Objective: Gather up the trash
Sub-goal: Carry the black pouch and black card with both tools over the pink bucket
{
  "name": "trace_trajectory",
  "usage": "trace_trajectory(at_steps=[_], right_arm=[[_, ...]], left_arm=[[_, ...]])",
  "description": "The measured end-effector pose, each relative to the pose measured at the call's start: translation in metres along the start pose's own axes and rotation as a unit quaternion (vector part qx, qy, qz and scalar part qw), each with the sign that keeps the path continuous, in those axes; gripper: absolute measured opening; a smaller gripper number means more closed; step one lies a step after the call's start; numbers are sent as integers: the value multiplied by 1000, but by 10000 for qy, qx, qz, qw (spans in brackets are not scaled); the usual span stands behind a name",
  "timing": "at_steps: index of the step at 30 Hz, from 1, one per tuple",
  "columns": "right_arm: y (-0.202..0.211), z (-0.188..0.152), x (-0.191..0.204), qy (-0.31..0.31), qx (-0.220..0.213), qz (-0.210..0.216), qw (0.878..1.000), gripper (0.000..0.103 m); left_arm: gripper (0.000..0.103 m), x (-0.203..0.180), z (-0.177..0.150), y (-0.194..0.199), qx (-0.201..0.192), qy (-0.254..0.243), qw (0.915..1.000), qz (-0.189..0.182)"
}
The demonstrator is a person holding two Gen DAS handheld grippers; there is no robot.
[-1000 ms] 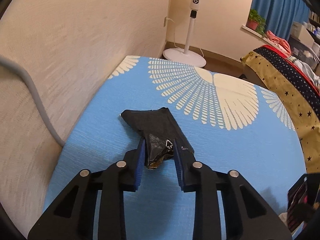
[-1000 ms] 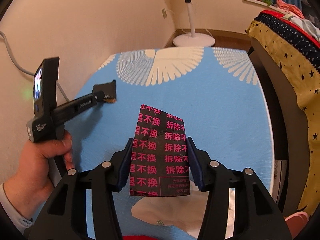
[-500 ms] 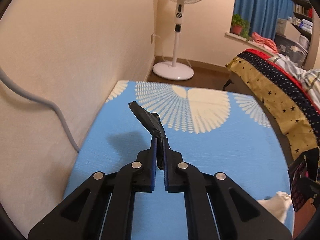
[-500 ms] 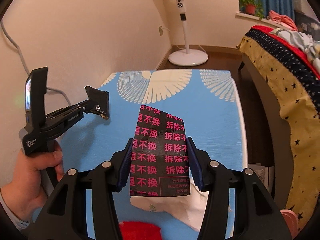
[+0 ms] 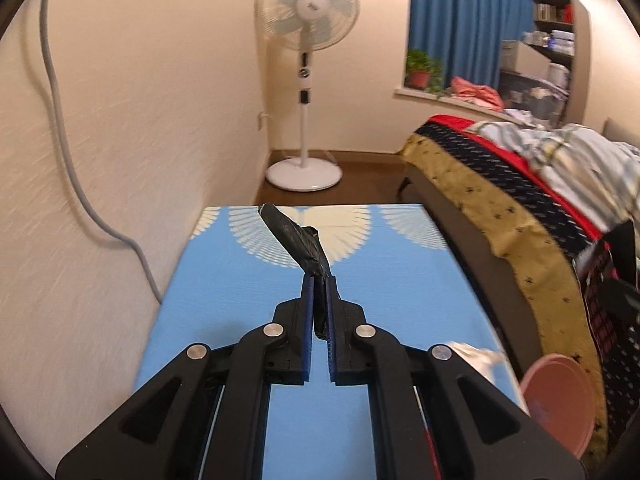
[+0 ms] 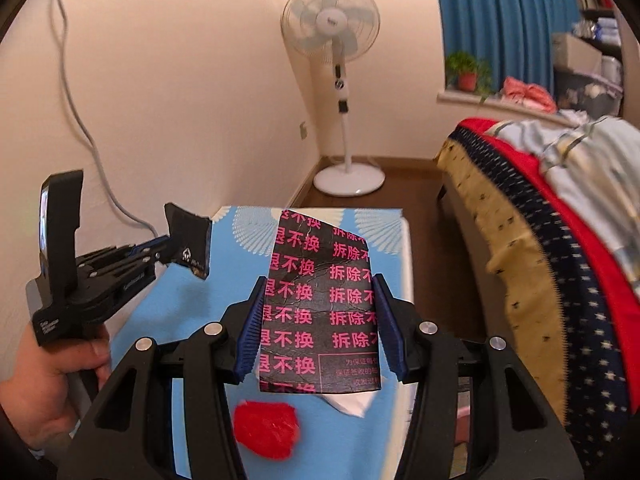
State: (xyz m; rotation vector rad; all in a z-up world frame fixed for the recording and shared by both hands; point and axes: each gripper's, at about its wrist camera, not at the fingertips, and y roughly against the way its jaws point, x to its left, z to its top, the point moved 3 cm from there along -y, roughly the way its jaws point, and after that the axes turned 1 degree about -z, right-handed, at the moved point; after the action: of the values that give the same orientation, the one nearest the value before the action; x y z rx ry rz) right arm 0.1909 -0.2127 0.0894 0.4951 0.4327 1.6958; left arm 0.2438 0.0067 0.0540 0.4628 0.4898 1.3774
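Right wrist view: two pieces of trash are held, more is left on the table.
The right gripper [image 6: 318, 326] is clamped on a black wrapper [image 6: 320, 304] printed in pink "不换" and "拆除", at lower centre; the left gripper [image 5: 318, 300] is clenched on a dark scrap [image 5: 296, 240]. A red wad [image 6: 266, 428] and white tissue [image 6: 352, 404] are judged uncollected on the blue table [image 6: 192, 312].

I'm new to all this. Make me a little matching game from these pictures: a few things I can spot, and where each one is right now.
Things:
1. small black wrapper
2. black packet with pink writing
3. red crumpled scrap
4. potted plant

Places:
A. lying on the blue table
B. on the window sill
C. clamped in the left gripper
D. clamped in the right gripper

Pairs: 1-C, 2-D, 3-A, 4-B
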Motion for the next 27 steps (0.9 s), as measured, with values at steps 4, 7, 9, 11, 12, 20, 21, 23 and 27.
trace_trajectory(at_steps=[4, 7, 9, 11, 12, 20, 21, 23, 27], right_arm=[[36, -12, -16, -23, -168, -162, 9997, 51], [60, -26, -32, -160, -246, -285, 9992, 51], [71, -36, -41, -218, -275, -362, 9987, 51], [80, -50, -50, -244, -259, -491, 9982, 51], [82, -56, -55, -298, -210, -521, 9980, 51], [106, -83, -90, -725, -254, -832, 9936, 51], [109, -87, -94, -765, -266, -893, 9927, 51], [112, -95, -101, -841, -254, -990, 9912, 51], [114, -108, -121, -1110, -199, -1164, 9868, 51]], left_arm=[[6, -22, -24, 20, 27, 65, 9997, -236], [6, -39, -39, 34, 14, 88, 9991, -413], [6, -49, -46, 40, 7, 80, 9987, -495], [6, -59, -55, 47, -16, 72, 9983, -578], [6, -64, -58, 50, -26, 69, 9981, -614], [6, -103, -81, 74, -167, -97, 9960, -877], [6, -109, -86, 77, -165, -100, 9954, -938], [5, -118, -92, 80, -159, -126, 9947, -1011], [5, -137, -106, 81, -123, -114, 9923, -1225]])
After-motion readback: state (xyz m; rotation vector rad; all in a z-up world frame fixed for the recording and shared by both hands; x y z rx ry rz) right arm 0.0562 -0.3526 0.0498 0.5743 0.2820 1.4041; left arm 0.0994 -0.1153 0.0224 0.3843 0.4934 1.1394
